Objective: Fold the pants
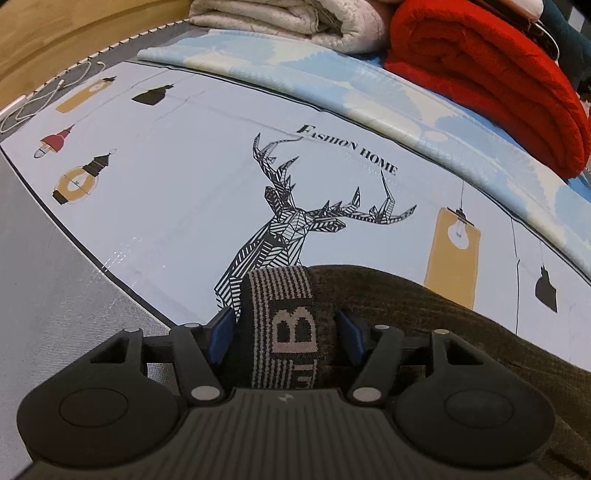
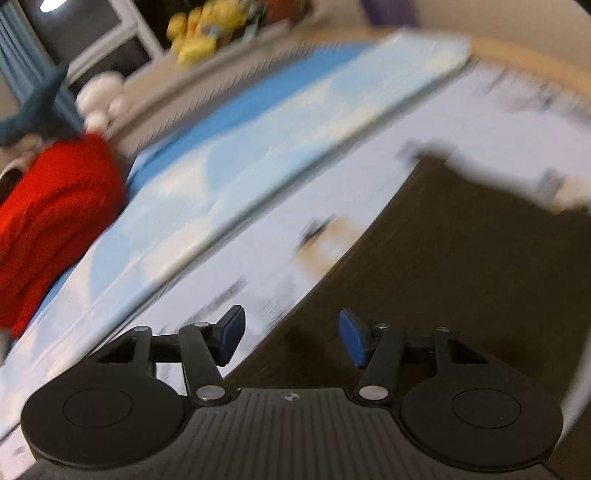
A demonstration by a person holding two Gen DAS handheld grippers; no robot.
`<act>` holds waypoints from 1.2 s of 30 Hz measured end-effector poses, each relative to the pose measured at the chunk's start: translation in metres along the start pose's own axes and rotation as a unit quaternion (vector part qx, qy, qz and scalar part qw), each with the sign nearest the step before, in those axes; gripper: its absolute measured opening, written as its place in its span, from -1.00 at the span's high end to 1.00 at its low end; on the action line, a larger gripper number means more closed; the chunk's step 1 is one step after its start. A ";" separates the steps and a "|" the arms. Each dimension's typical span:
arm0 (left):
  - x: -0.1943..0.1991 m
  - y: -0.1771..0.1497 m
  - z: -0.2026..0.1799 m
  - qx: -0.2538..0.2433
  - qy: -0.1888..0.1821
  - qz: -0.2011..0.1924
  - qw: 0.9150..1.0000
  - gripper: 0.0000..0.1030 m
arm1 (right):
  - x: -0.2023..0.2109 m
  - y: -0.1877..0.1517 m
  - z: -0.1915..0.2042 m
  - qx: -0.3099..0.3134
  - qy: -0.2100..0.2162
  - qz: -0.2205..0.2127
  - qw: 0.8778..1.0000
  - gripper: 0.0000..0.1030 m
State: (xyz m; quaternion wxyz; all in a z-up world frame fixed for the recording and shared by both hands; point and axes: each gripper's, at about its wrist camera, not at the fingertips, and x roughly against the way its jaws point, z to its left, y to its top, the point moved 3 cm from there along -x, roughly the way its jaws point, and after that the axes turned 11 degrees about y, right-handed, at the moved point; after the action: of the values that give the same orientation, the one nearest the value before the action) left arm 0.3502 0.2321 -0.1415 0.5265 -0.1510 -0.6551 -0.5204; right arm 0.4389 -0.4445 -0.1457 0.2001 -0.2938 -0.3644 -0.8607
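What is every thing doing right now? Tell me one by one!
Left gripper: open, waistband between the pads but not squeezed.
Right gripper: open, holding nothing, over the pants' edge.
Pants: dark brown, lying on the mat.
Waistband: striped, bunched up between the left fingers.
Deer mat: spread flat.
Red blanket: folded, at the back.
White quilt: folded, beside the red blanket.
White cable: loose, looped.

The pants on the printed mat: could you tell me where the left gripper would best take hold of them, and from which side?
Probably at the striped elastic waistband, a thick, firm edge. It already stands between the open left gripper's pads, which do not seem to press it. Come from the near side, along the mat, and close across the band rather than on the flat brown pants.
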 end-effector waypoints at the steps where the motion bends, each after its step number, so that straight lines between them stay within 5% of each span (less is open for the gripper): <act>1: 0.000 0.000 0.000 -0.005 0.000 0.000 1.000 -0.29 | -0.010 -0.009 0.007 -0.004 -0.002 0.014 1.000 -0.17; 6: -0.002 0.000 -0.004 -0.045 -0.003 -0.004 0.999 -0.29 | -0.040 -0.014 0.029 0.054 -0.093 0.027 0.994 -0.12; 8: -0.004 -0.001 -0.007 -0.069 -0.002 -0.013 0.998 -0.24 | -0.043 -0.019 0.031 0.085 -0.141 0.017 0.986 0.42; 9: -0.004 -0.002 -0.009 -0.080 -0.003 -0.018 0.997 -0.13 | -0.042 -0.020 0.028 0.089 -0.152 0.005 0.984 0.84; 10: -0.005 -0.002 -0.009 -0.085 -0.002 -0.025 0.996 -0.08 | -0.040 -0.022 0.026 0.079 -0.141 -0.005 0.987 0.88; 13: -0.008 0.000 -0.005 -0.059 -0.015 -0.025 0.998 -0.04 | -0.017 -0.007 0.024 0.042 -0.032 -0.125 0.991 0.90; 15: -0.008 0.002 -0.005 -0.053 -0.020 -0.029 0.998 -0.05 | -0.016 0.007 0.025 0.045 0.018 -0.149 0.988 0.88; 18: -0.009 0.003 -0.006 -0.056 -0.015 -0.026 0.998 -0.12 | -0.019 0.014 0.008 0.011 -0.032 -0.096 0.995 0.62; 25: 0.008 0.012 0.002 -0.029 -0.010 -0.024 0.999 -0.22 | 0.043 0.020 -0.017 -0.007 -0.038 -0.095 0.995 0.47; 31: 0.042 0.007 0.023 -0.019 -0.032 -0.032 0.999 -0.21 | 0.139 0.009 -0.044 0.032 -0.038 -0.110 0.993 0.36; 36: 0.079 -0.009 0.058 -0.028 -0.079 -0.009 0.996 -0.15 | 0.220 -0.011 -0.097 0.058 -0.093 -0.088 0.990 0.30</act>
State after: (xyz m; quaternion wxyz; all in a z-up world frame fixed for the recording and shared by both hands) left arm 0.2814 0.2496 -0.0741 0.4639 -0.2003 -0.6813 -0.5296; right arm 0.2330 -0.5381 -0.0624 0.1056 -0.3273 -0.4549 -0.8214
